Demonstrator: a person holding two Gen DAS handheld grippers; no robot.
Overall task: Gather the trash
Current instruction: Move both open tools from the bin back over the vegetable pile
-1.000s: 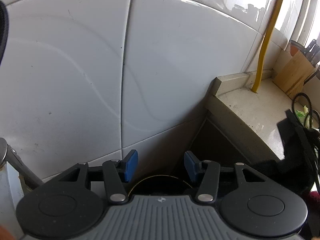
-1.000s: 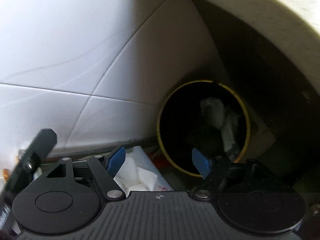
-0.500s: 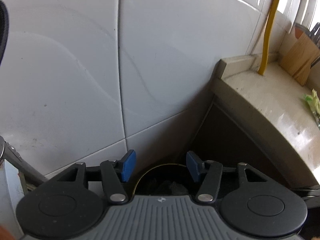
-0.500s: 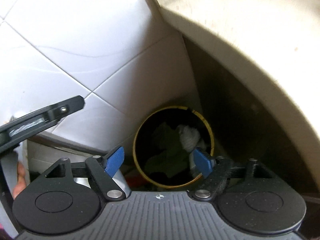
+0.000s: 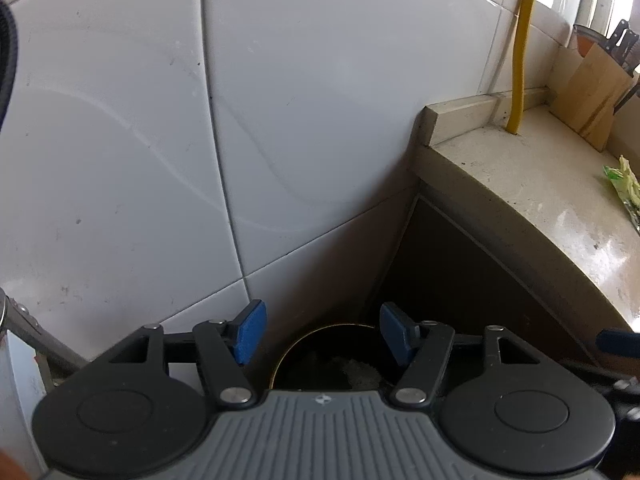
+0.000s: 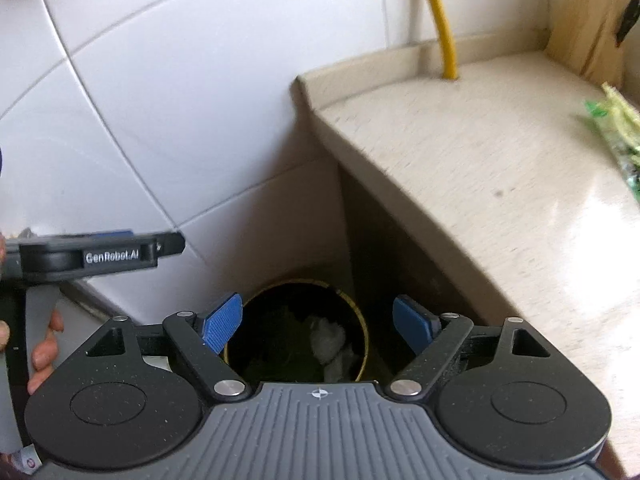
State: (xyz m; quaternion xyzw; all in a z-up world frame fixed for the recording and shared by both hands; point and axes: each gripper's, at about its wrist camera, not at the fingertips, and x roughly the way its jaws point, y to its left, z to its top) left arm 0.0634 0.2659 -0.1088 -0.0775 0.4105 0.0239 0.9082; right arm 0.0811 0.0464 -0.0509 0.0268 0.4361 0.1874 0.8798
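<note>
A round dark trash bin [image 6: 296, 328] with a yellow rim stands on the floor in the corner between the white tiled wall and the counter. Crumpled white paper [image 6: 330, 340] and greenish scraps lie inside it. My right gripper [image 6: 318, 322] hangs open above the bin with nothing between its blue pads. In the left wrist view the same bin [image 5: 328, 360] shows low down, and my left gripper [image 5: 322, 332] is open and empty above it. The left gripper [image 6: 100, 256] also appears side-on at the left of the right wrist view, held by a hand [image 6: 44, 348].
A beige stone counter [image 6: 500, 184] runs along the right, with a green vegetable wrapper [image 6: 616, 136] on it, a yellow pipe [image 6: 440, 20] at its back and a wooden knife block [image 5: 588, 88] in the far corner. White wall tiles [image 5: 280, 120] fill the left.
Both grippers have risen away from the bin, which now looks smaller and lower. The counter top and the green wrapper have come into the right wrist view. Both stay open.
</note>
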